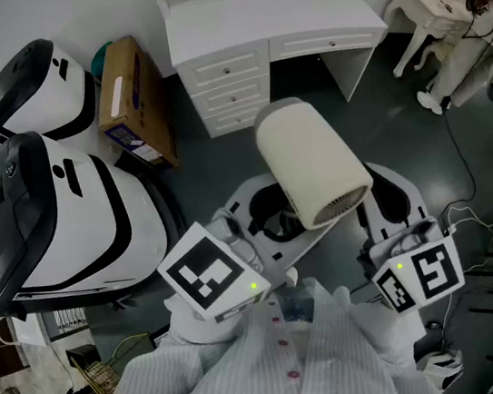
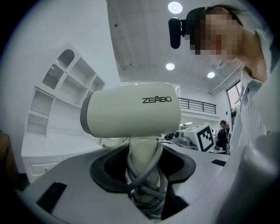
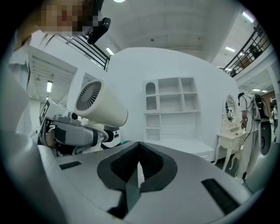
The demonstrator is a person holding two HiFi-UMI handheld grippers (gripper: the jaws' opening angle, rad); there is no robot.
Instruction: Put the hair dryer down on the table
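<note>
Left gripper view, unlike head view, shows cord (image 2: 146, 183) wrapping hair dryer (image 2: 131, 111) handle

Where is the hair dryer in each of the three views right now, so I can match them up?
Head view: hair dryer at centre.
Left gripper view: hair dryer at centre, handle gripped in the left tool.
Right gripper view: hair dryer upper left, grille facing the camera.
Shared landmark: the white desk, in all three.
</note>
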